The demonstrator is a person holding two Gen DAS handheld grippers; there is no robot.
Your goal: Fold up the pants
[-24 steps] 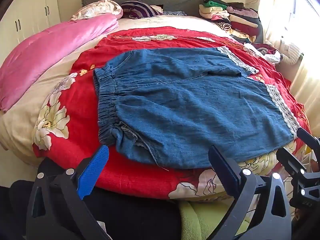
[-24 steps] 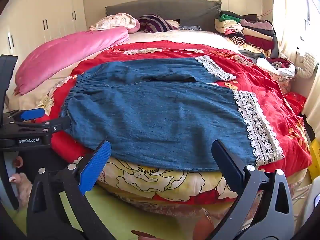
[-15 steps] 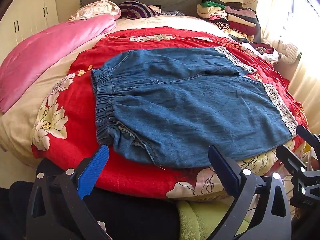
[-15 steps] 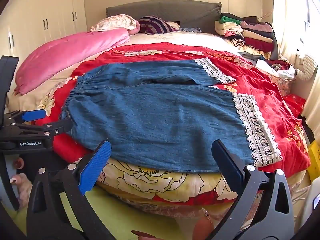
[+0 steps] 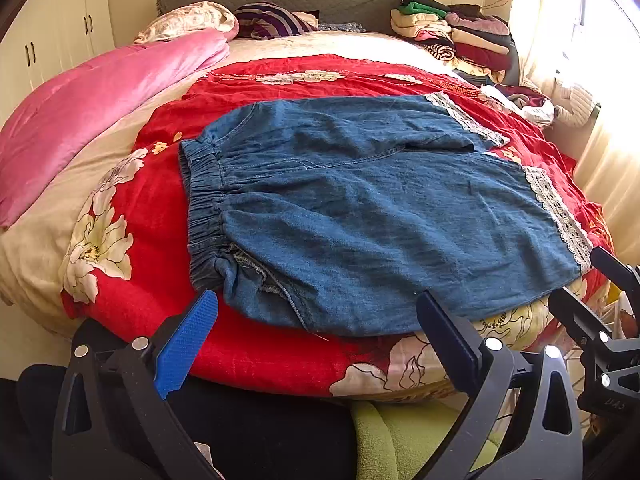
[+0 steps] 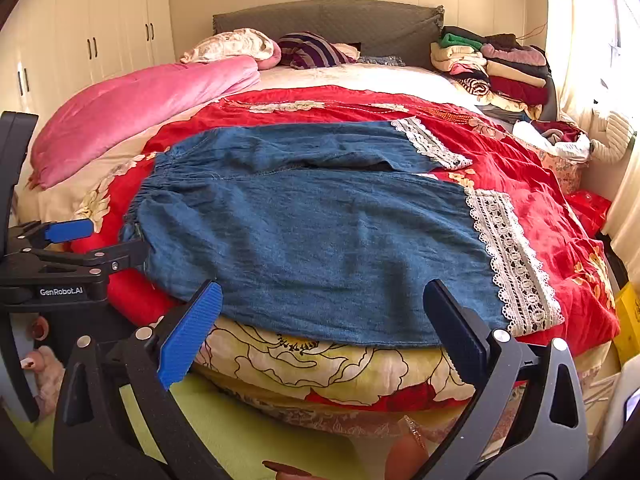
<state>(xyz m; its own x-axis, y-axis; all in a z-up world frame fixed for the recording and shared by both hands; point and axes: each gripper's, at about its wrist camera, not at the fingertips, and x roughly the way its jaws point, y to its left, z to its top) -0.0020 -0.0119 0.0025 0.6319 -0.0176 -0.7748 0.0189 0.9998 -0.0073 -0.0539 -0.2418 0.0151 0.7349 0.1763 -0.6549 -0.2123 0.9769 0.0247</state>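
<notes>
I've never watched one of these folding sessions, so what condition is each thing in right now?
pants: spread flat, unfolded, on the red bedspread.
left gripper: open, empty, at the near waistband corner.
right gripper: open, empty, before the near edge.
pink quilt: bunched along the bed's left side.
clothes pile: folded, stacked by the headboard.
wardrobe doors: closed.

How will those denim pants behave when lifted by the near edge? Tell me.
The pants look thin and creased, so they will probably drape limply. The gathered waistband may bunch. The lace cuff likely adds little stiffness. Both grippers are open.
</notes>
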